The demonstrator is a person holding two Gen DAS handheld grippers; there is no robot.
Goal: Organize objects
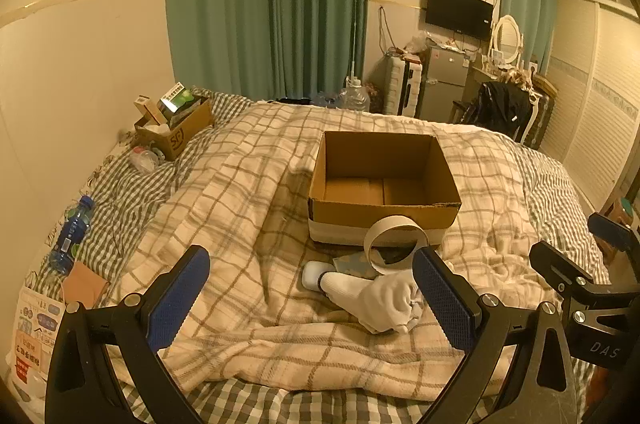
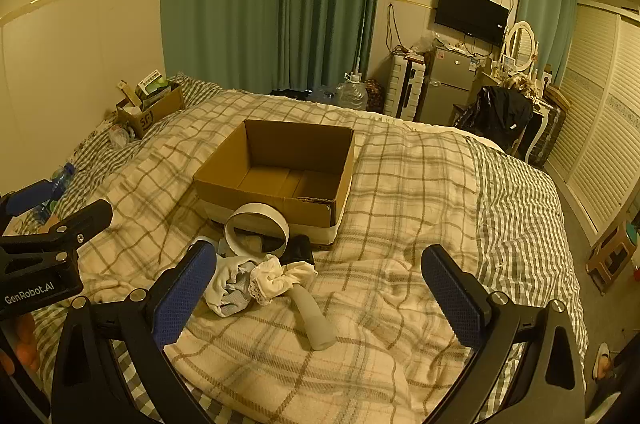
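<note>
Plaid-quilted bed [image 2: 400, 183], open cardboard box [image 2: 280, 167], left tool [image 1: 312, 294] wide, empty; right tool [image 2: 320, 298] wide, empty

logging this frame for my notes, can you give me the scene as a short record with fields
surface: bed with plaid blanket
target container: open cardboard box, nothing visible inside
leaning on the box front: white tape ring
loose items: white sock, crumpled white cloths, pale bottle
left gripper: jaws open, holding nothing
right gripper: jaws open, holding nothing
far corner: second box, filled with items
</note>
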